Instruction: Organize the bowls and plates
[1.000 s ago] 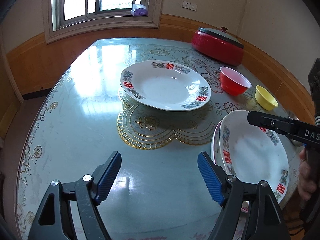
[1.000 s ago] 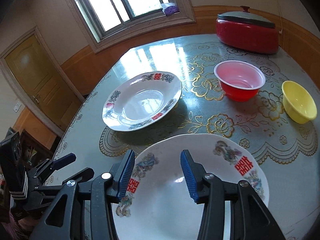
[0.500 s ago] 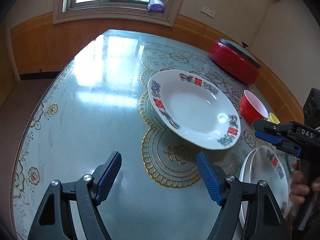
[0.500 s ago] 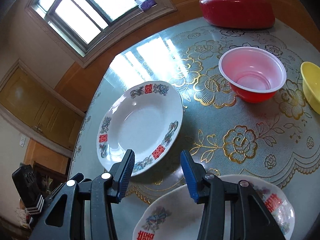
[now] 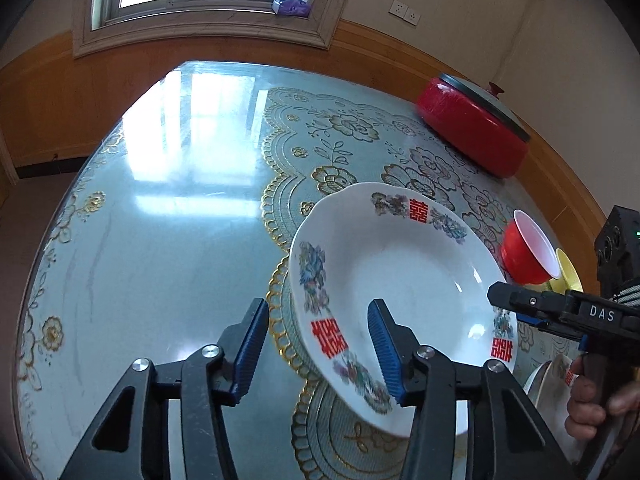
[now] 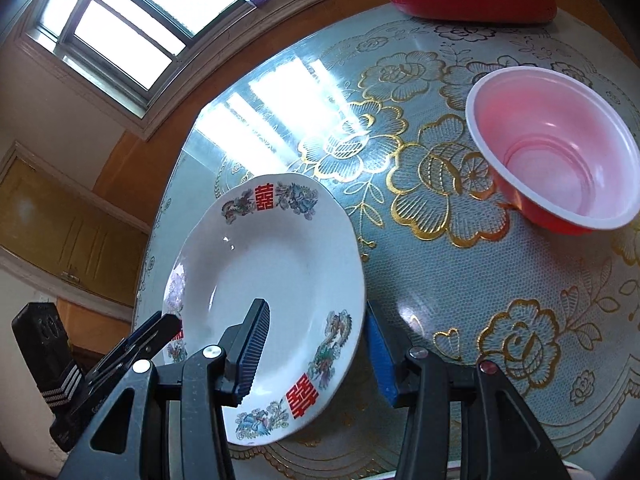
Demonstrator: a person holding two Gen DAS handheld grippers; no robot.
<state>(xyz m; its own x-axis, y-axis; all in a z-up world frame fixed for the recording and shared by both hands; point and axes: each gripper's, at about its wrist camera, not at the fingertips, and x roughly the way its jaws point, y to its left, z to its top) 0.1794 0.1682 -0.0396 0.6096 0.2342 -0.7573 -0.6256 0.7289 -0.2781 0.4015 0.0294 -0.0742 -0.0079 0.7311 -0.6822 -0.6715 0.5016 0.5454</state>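
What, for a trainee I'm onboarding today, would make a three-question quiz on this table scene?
1. True or false: the red bowl has food in it.
2. What lies between the fingers of the right hand-held gripper?
A. the rim of the decorated plate
B. a yellow bowl
C. a pot lid
3. What colour is the lidded pot near the far edge of the table?

Key: 1 false, the bowl is empty; 2 A; 3 red.
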